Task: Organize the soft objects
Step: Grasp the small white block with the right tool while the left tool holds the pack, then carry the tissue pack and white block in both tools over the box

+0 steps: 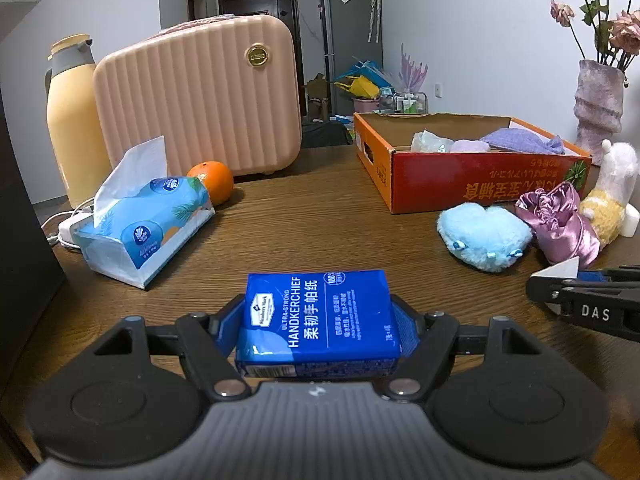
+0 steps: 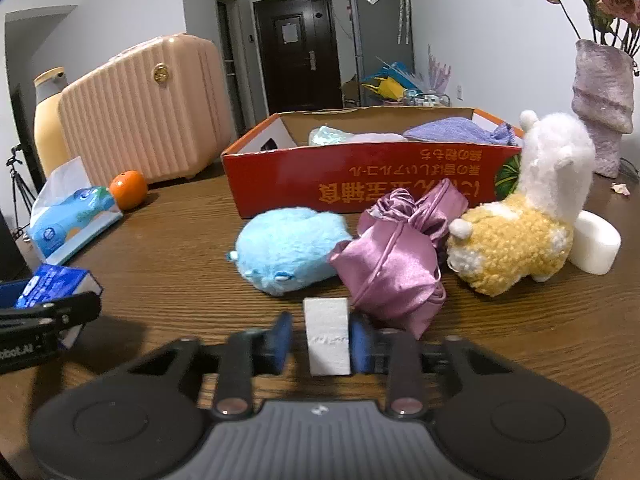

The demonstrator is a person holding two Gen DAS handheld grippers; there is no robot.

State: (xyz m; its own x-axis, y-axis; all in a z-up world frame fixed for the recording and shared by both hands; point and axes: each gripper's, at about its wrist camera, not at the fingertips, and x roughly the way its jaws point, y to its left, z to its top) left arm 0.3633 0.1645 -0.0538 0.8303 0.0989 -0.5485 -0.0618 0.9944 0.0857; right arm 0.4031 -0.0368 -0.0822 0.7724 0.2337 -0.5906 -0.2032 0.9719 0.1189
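My left gripper [image 1: 318, 306] is shut on a blue handkerchief pack [image 1: 320, 320], held just above the wooden table [image 1: 320, 232]. My right gripper [image 2: 322, 334] is shut on a small white foam block [image 2: 326, 336] standing upright between its blue pads. Just beyond it lie a light blue plush [image 2: 286, 250], a pink satin pouch [image 2: 394, 264] and a yellow-and-white alpaca toy [image 2: 516, 240]. Behind those stands the orange cardboard box [image 2: 360, 184] with purple cloth and other soft items inside. The left wrist view shows the right gripper [image 1: 560, 280] at the right edge.
A blue tissue pack [image 1: 148, 220] and an orange [image 1: 212, 182] lie at the left. A pink ribbed case [image 1: 200, 100] and a yellow flask [image 1: 72, 120] stand behind them. A white cylinder [image 2: 594, 244] and a vase of flowers [image 2: 604, 100] stand at the right.
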